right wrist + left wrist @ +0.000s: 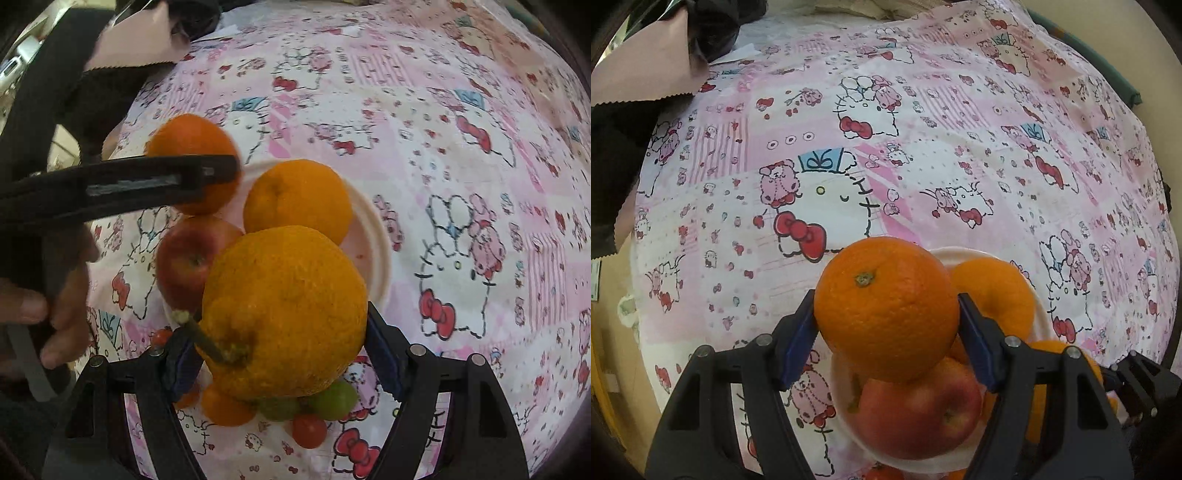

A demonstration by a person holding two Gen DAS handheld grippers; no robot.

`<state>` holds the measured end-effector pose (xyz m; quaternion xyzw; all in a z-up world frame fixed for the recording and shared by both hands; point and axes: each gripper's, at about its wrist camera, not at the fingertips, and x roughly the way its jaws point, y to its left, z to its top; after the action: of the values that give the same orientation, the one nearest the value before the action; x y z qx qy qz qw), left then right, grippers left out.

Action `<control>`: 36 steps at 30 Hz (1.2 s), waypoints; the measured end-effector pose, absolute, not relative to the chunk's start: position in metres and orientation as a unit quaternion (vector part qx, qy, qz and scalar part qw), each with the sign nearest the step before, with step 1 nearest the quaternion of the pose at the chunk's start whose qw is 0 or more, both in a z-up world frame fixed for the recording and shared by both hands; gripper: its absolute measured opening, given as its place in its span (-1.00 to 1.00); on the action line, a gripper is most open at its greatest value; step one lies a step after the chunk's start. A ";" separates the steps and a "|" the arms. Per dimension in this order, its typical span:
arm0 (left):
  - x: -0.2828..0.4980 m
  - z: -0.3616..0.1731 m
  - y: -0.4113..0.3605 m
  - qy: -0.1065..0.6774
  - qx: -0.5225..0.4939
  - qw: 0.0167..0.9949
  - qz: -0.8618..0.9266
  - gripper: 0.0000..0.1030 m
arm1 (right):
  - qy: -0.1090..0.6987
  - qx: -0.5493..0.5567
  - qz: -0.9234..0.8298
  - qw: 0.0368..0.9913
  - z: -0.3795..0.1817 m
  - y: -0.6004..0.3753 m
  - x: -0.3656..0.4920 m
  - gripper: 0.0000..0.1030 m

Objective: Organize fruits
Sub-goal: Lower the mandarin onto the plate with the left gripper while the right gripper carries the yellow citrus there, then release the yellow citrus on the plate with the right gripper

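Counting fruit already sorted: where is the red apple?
The apple lies in the white bowl, low in the left wrist view, beneath the orange held by the left gripper.

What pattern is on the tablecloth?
The tablecloth has a pink-and-white patchwork cartoon-cat print with red bows; clearest in the left wrist view.

Pink cartoon-print cloth (923,177) bears a white plate (376,236), grapes (332,400), tomato (309,430)
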<state>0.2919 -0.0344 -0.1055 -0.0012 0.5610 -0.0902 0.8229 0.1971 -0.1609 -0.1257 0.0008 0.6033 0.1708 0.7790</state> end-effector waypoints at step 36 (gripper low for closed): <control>0.219 -0.023 -0.001 0.472 -0.007 0.880 -0.056 0.51 | 0.533 0.166 0.135 0.819 -0.057 -0.250 0.171 0.68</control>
<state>0.2188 -0.0007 -0.0228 -0.0066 0.4716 -0.0556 0.8800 0.1706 -0.2495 -0.0566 0.1662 0.5325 0.1353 0.8188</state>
